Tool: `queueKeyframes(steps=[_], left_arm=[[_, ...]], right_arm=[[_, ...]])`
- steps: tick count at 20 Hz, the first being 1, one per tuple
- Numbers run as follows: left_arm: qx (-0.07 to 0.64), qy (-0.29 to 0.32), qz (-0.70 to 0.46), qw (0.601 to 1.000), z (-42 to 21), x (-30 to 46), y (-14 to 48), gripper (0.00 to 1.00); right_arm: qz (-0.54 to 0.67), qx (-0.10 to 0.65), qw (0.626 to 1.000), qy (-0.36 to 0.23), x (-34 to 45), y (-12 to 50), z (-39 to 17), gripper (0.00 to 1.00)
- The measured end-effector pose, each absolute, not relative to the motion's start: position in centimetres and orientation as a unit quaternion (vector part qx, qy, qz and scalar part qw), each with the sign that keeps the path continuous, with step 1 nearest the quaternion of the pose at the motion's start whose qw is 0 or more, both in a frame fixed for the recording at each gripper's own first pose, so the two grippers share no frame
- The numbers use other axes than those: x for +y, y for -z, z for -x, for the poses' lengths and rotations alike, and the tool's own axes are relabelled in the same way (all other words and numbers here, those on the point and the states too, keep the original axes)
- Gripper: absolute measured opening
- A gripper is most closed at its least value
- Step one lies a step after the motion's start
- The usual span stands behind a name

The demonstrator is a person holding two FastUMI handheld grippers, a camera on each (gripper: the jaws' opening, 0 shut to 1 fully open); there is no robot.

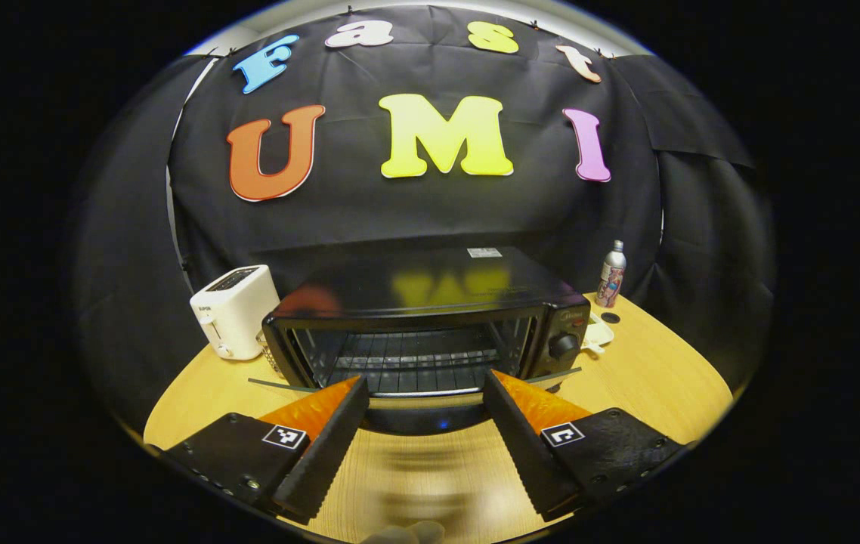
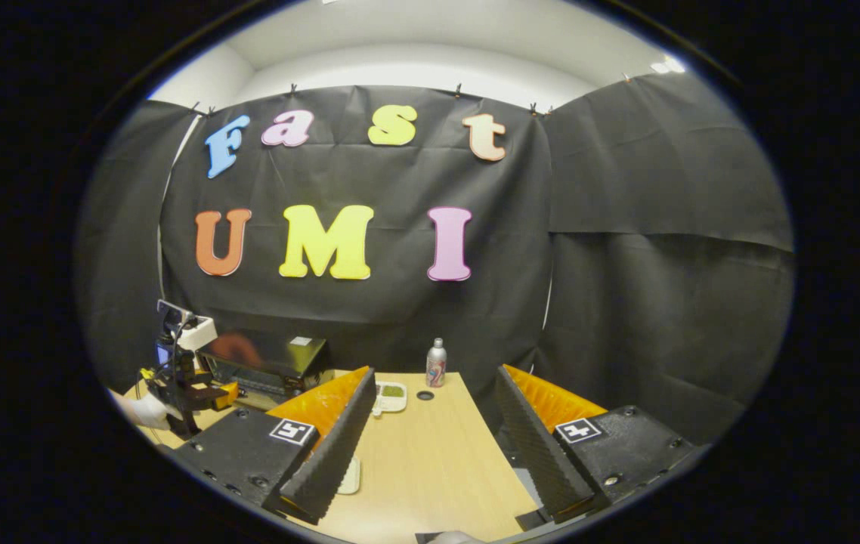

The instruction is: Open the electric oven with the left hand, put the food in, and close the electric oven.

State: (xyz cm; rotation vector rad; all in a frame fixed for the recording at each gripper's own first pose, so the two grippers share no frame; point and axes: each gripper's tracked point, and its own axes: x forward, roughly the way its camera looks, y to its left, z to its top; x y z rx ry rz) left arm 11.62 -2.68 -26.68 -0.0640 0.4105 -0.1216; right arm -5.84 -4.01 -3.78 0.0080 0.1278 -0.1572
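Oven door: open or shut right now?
Open. In the left gripper view the oven shows its bare wire rack, and the door lies folded down in front.

A black cloth wall [image 2: 369,317], creased and pinned along its top edge, closes the booth behind the worktop. A second black cloth panel [image 2: 664,249] hangs at an angle on the right and meets the first at a corner. Above the cloth runs a plain white room wall [image 2: 430,64], evenly lit, with a bright spot of light [image 2: 668,66] at upper right. The round-edged, light wooden worktop [image 1: 649,378] shows a pale grain.
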Motion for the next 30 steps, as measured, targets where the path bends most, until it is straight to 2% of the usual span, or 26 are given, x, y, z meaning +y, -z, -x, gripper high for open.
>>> queueKeyframes(steps=[9,18,21,22,23,28,30], left_arm=[[0.244,0.064,0.025,0.967,-6.6,-2.8,30.9,0.97],[0.253,0.064,0.024,0.965,-5.6,-3.0,32.5,0.97],[0.273,0.065,0.024,0.959,-4.7,-3.3,34.2,0.97],[0.284,0.066,0.022,0.956,-4.3,-3.3,34.9,0.97],[0.292,0.067,0.021,0.954,-4.0,-3.5,35.6,0.97],[0.341,0.061,0.046,0.937,-3.2,-4.1,39.3,0.97],[0.335,0.064,0.038,0.939,-3.3,-4.1,39.3,0.97]], right_arm=[[-0.004,0.073,0.995,0.062,-2.5,4.4,5.1,0.96],[-0.002,0.093,0.994,0.061,-2.3,5.8,5.0,0.96],[-0.003,0.101,0.993,0.062,-2.3,6.3,5.0,0.96],[-0.002,0.104,0.993,0.062,-2.3,6.5,5.1,1.0],[0.001,0.105,0.993,0.061,-2.2,6.6,5.2,0.96],[0.008,0.126,0.99,0.058,-2.2,8.4,5.2,0.96],[0.01,0.136,0.989,0.057,-2.2,9.2,5.5,0.96]])
